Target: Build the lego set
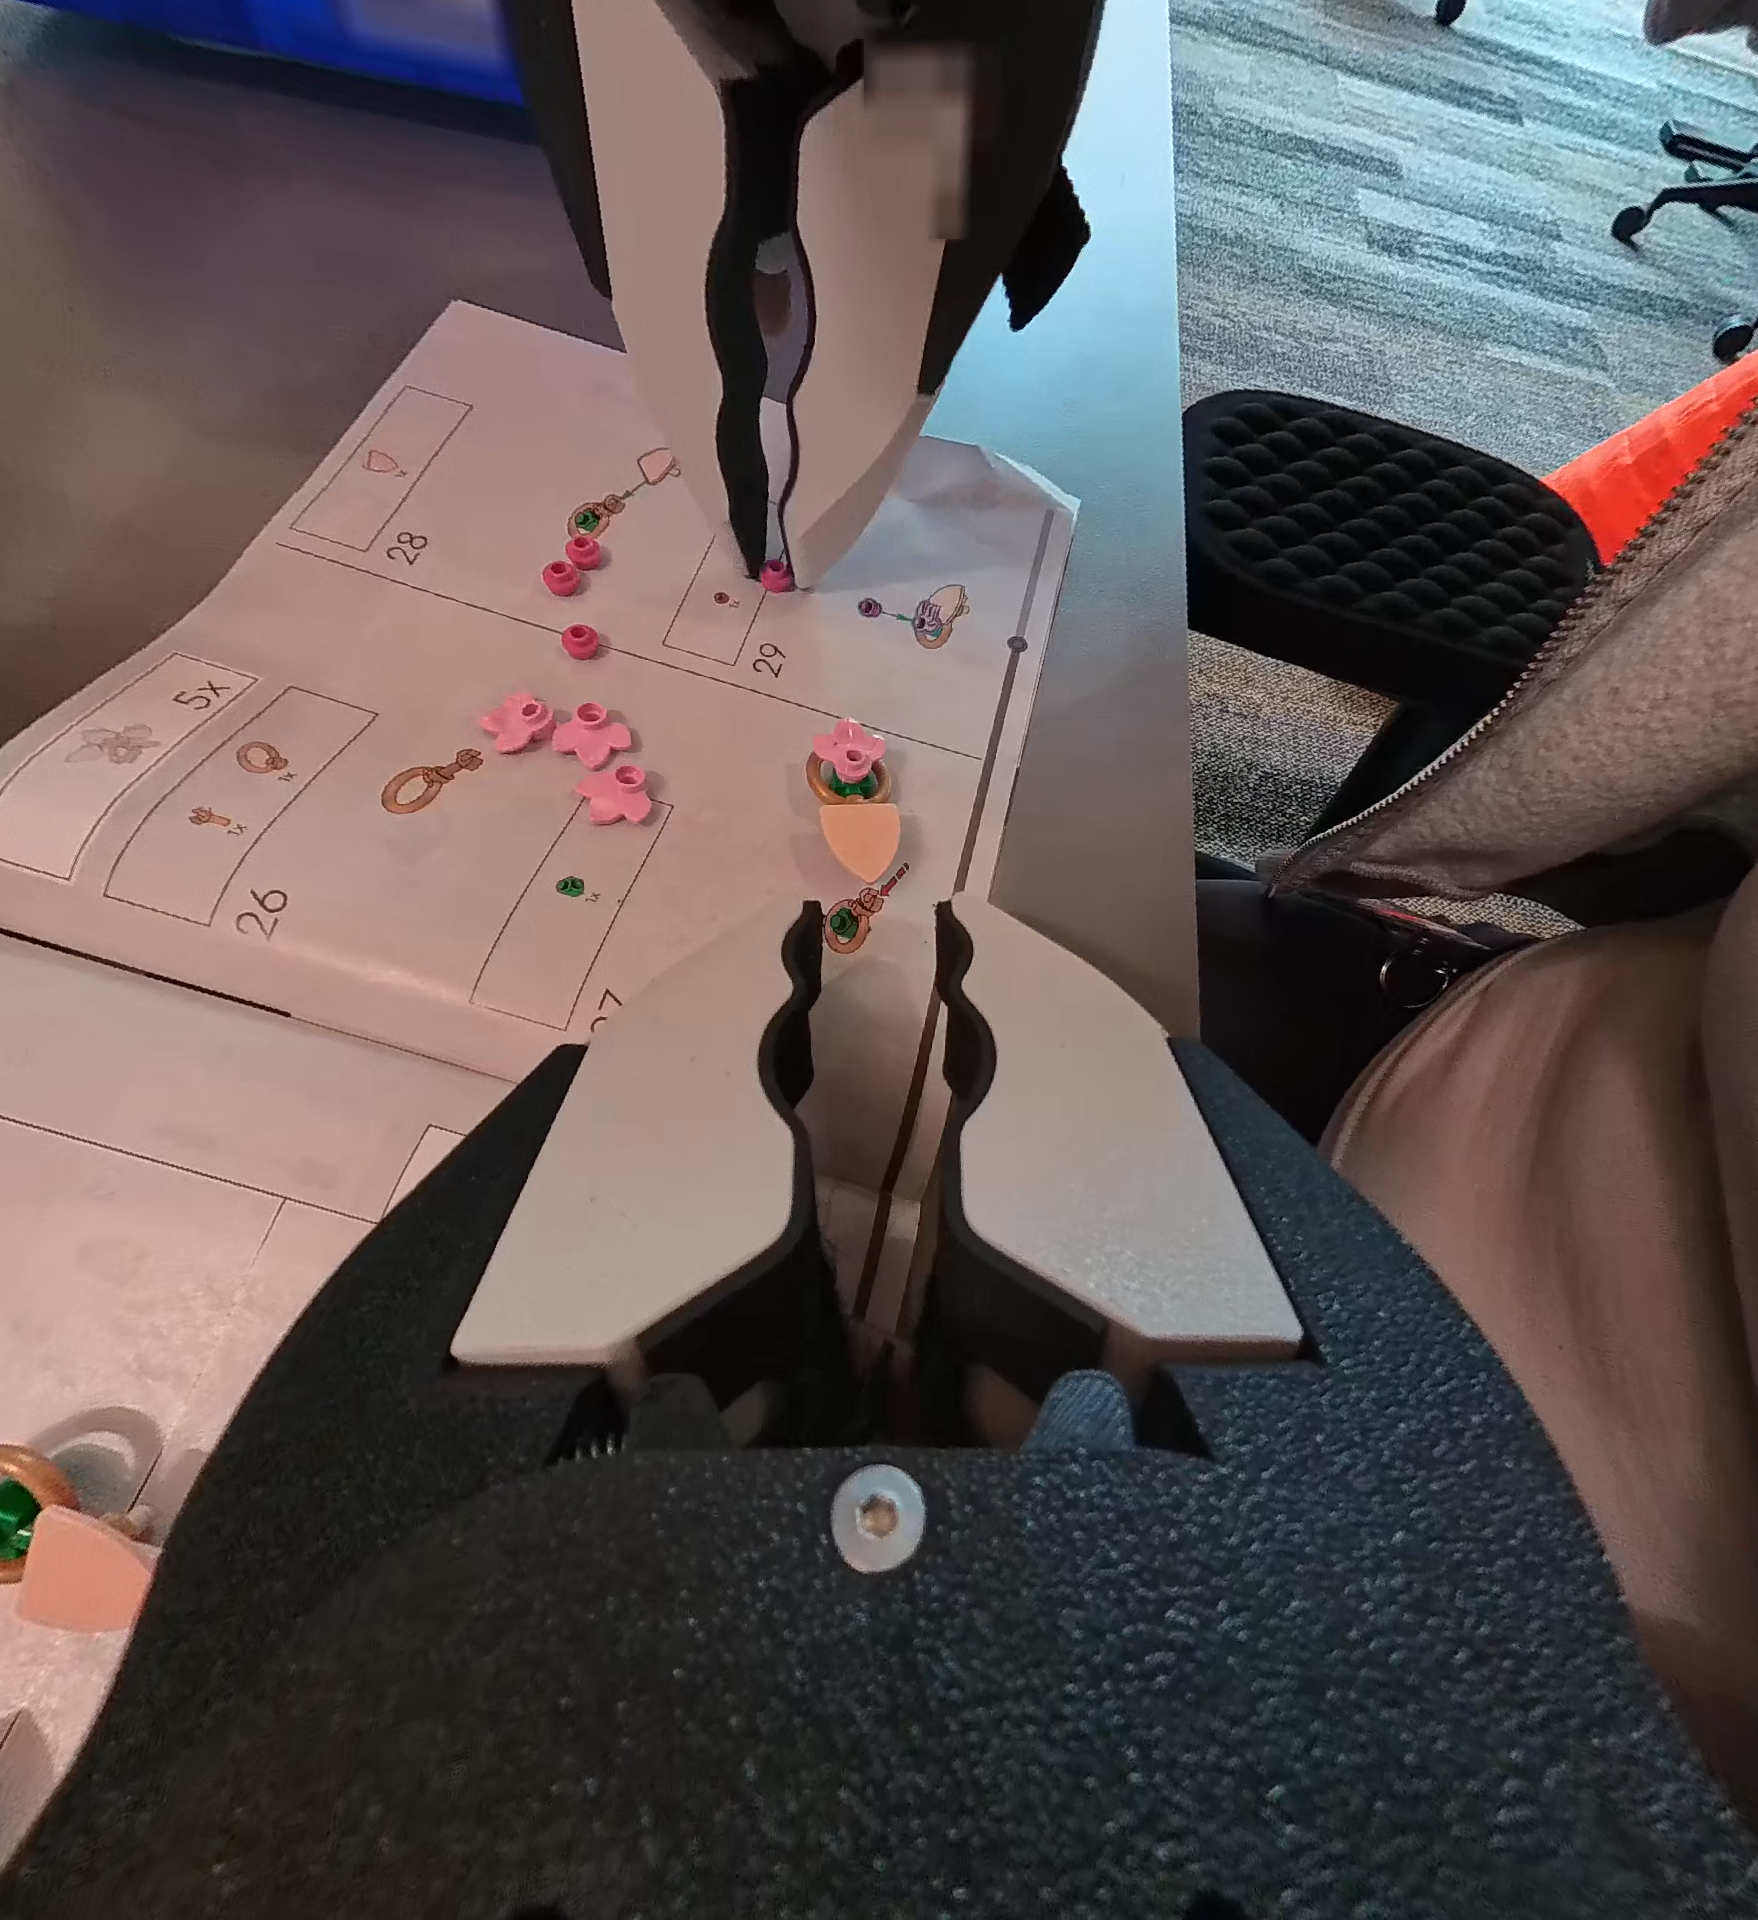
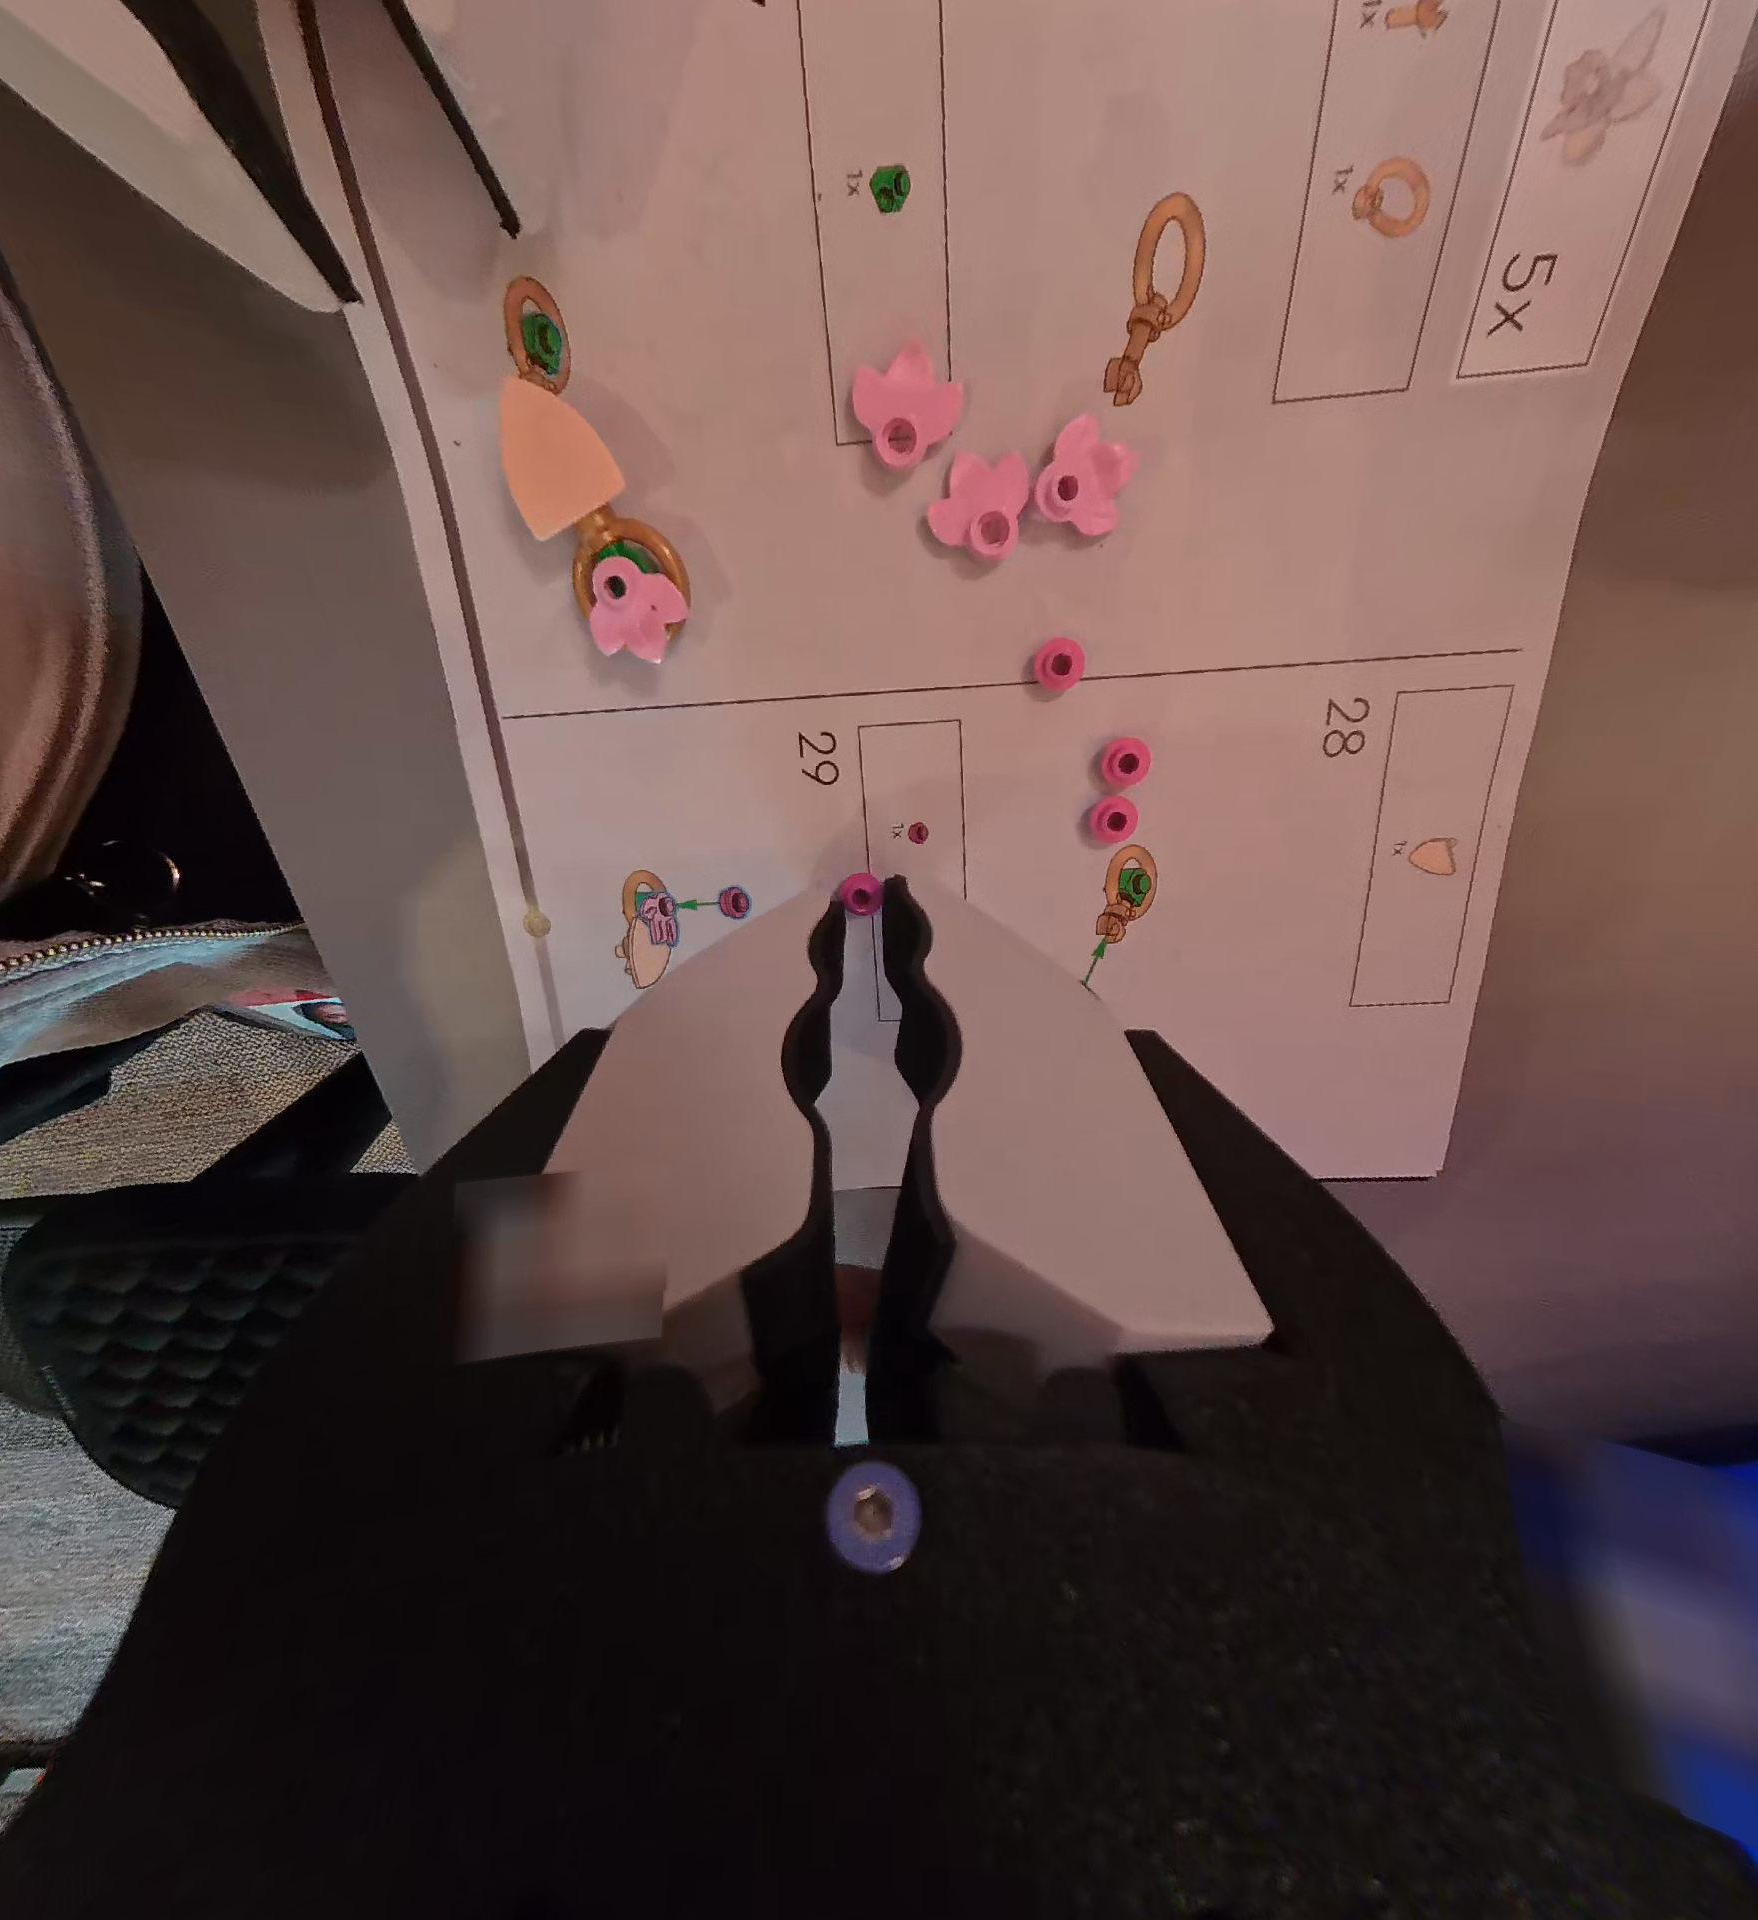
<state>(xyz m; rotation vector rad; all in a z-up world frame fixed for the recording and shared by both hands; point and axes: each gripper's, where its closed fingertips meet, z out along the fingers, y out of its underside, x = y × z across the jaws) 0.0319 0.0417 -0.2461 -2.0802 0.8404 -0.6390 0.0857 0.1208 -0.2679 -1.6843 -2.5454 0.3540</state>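
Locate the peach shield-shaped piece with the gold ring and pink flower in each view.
Left wrist view: the peach shield piece lies on the booklet's right side, just beyond the left gripper.
Right wrist view: same piece at upper left.
Shared landmark: the three loose pink flowers.

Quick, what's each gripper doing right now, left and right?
Left gripper: open, holding nothing, above the instruction booklet.
Right gripper: closed on a small magenta round stud at its fingertips.
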